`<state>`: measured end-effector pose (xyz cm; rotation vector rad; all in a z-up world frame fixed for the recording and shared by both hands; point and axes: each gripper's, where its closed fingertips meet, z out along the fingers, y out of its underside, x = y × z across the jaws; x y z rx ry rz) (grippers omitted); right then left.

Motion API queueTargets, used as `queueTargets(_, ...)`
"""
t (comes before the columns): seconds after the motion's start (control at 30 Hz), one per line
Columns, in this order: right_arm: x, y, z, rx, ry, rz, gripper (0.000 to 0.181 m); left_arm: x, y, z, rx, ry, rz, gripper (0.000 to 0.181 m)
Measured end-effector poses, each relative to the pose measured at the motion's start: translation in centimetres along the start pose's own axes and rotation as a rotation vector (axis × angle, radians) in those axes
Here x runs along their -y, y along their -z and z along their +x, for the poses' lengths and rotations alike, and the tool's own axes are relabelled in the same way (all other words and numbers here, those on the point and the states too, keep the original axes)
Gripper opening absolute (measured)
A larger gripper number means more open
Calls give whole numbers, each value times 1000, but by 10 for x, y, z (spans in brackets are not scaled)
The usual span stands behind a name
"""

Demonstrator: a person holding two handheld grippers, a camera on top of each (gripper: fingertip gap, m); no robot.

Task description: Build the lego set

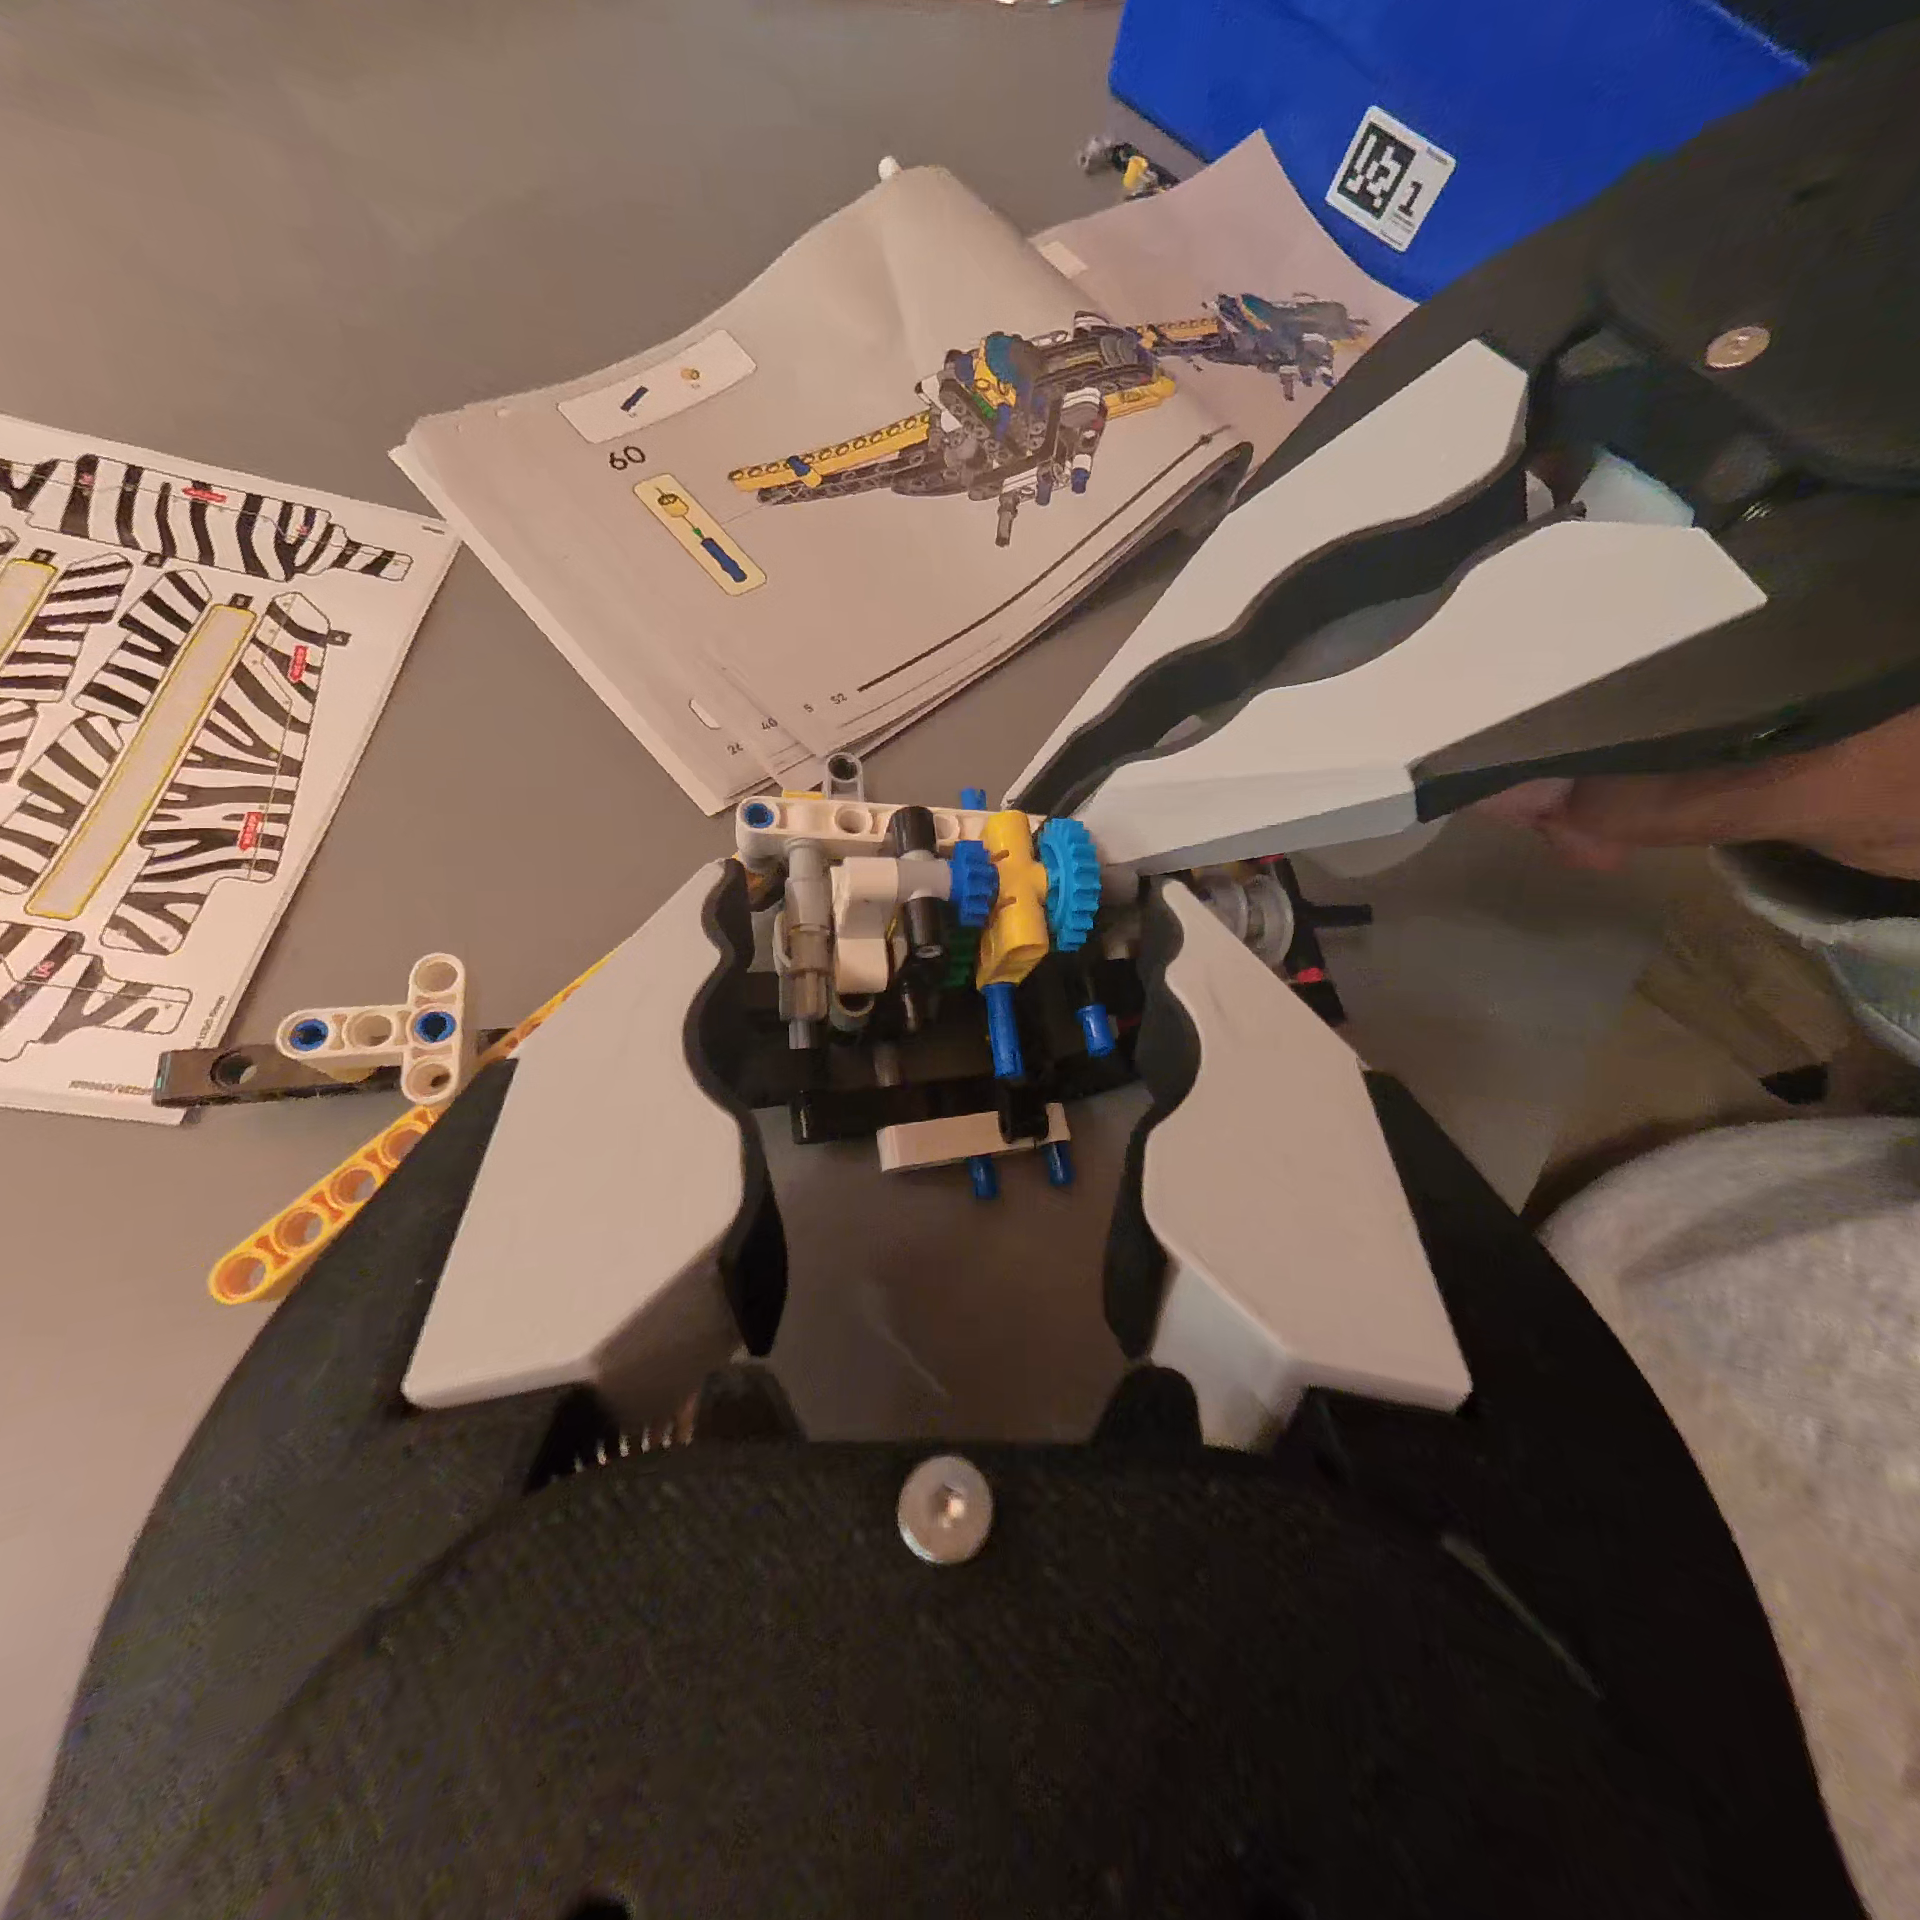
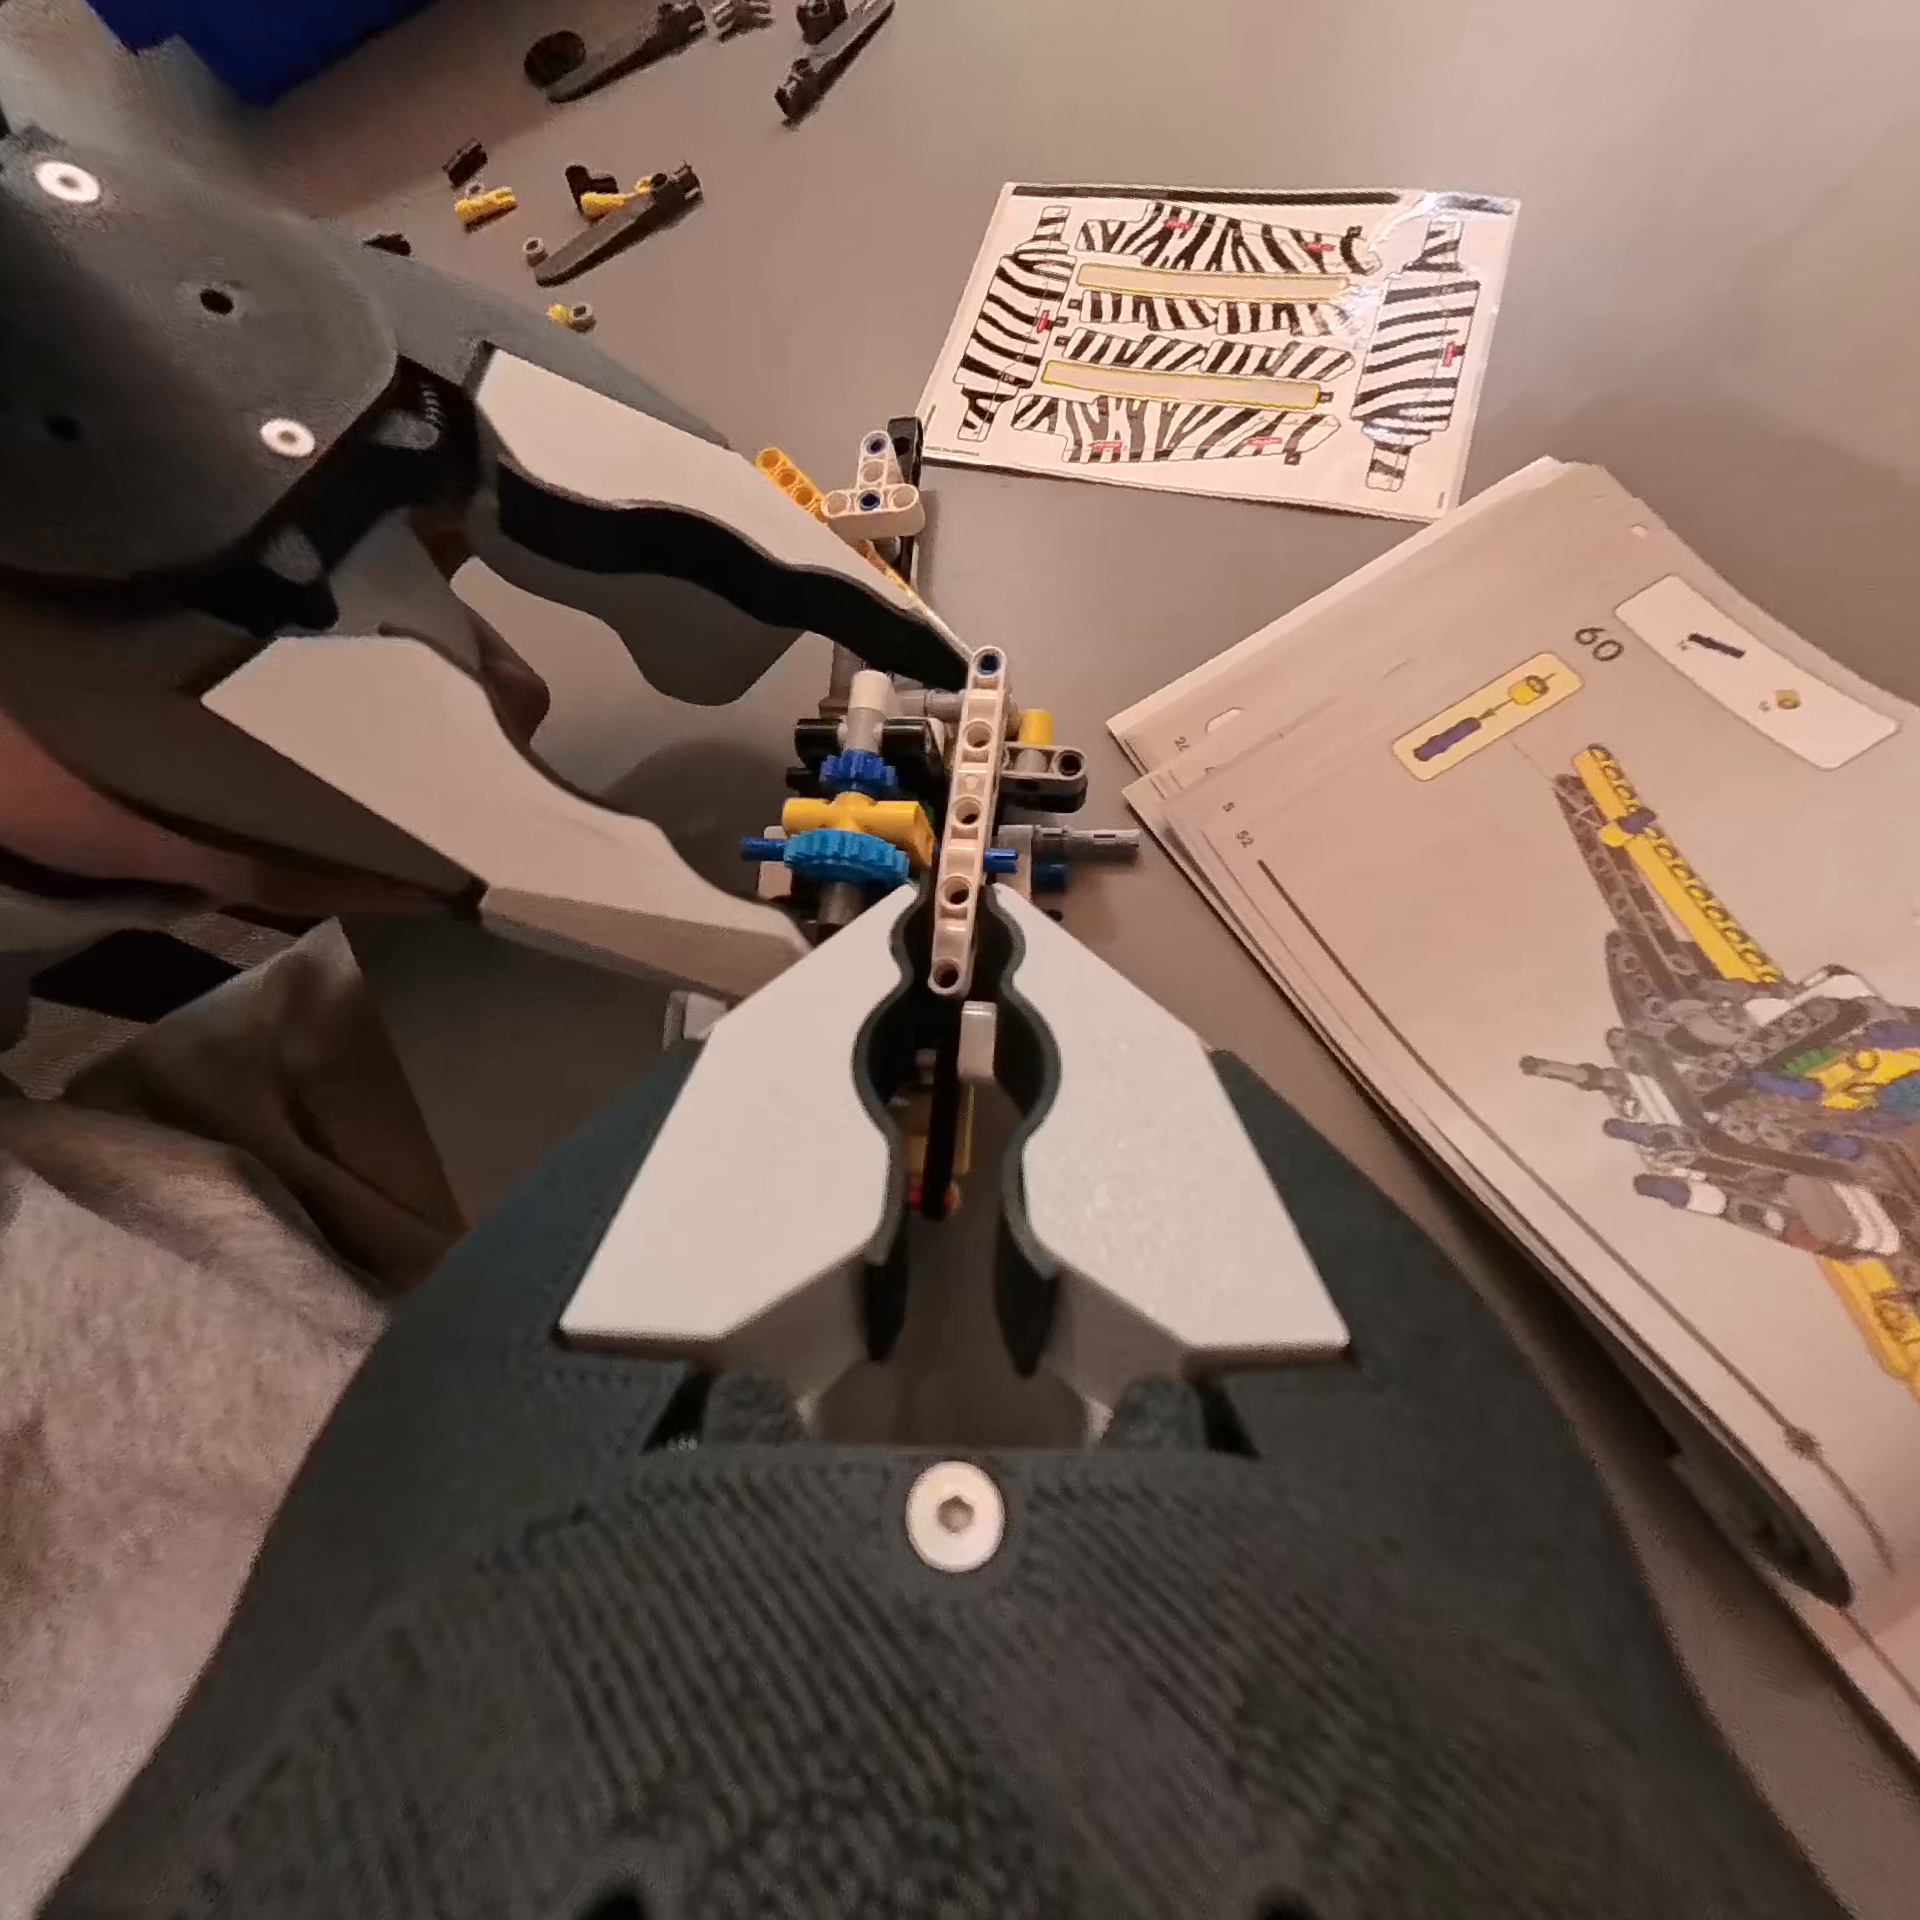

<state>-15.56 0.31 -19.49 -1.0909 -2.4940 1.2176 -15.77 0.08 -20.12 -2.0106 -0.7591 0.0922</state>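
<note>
Grey tabletop under warm, dim indoor light

A flat grey table (image 1: 312, 260) fills both views, matte, with soft shadows. A blue bin (image 1: 1455, 94) stands at the far edge ahead and right of the left tool, a white square marker tag (image 1: 1389, 179) on its side. Grey cloth (image 2: 156, 1351) lies at the near left of the right tool. No walls, windows or floor show.

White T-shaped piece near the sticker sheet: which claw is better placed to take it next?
Left, probably: the white T-shaped piece lies right beside the left claw, while the right claw reaches in from the far side. Both grip the lego assembly.
</note>
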Motion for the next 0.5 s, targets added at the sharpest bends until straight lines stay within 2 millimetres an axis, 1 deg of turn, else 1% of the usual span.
queueTargets(0.03,0,0,0,-2,15,2,6,0,1,-1,-4,1,4,73)
queueTargets(0.13,1,-1,0,0,34,14,6,-1,1,-1,-2,-10,9,70)
queueTargets(0.17,1,-1,1,-2,37,20,6,-1,1,0,-4,-16,10,65)
queueTargets(0.5,3,-2,2,-21,45,51,5,-2,2,-2,15,-36,15,67)
